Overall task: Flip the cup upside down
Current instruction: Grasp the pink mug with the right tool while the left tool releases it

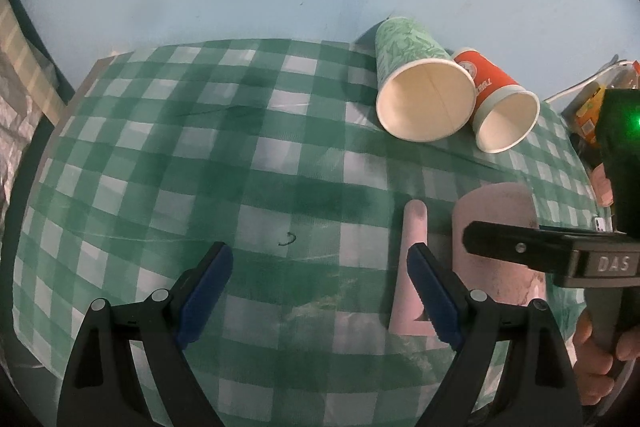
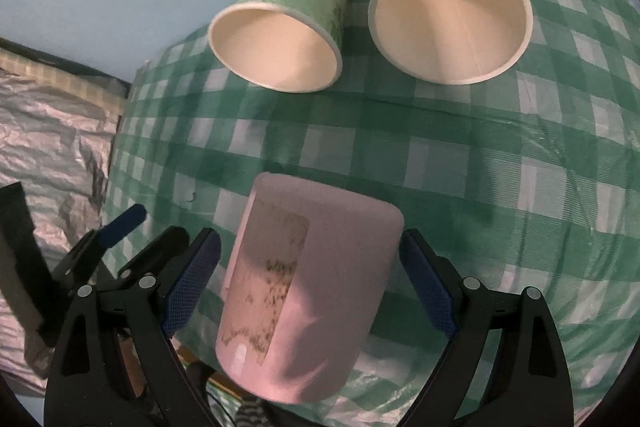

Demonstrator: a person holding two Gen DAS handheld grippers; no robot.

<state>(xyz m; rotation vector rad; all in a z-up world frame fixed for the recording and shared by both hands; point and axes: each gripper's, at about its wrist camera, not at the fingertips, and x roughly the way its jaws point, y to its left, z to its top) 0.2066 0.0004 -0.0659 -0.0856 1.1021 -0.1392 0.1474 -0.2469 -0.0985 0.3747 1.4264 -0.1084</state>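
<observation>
Right wrist view: pink cup [image 2: 308,291] on the checked surface [image 2: 500,179], between the spread fingers of the right tongs [image 2: 310,277], neither pad visibly touching. Closed end faces away from the camera; long axis apparently upright, mouth hidden. Right tongs nearer. Left tongs [image 1: 320,291] spread, empty, just beside. Green paper cup [image 2: 288,23] and red paper cup [image 2: 444,7] well beyond.

I read "DAS" in pale letters on the right gripper [image 1: 500,245], right of my left fingers. Ahead of my right fingers, the green paper cup [image 2: 288,15] carries a circled "S". The red paper cup [image 1: 490,83] has print I can't make out.
</observation>
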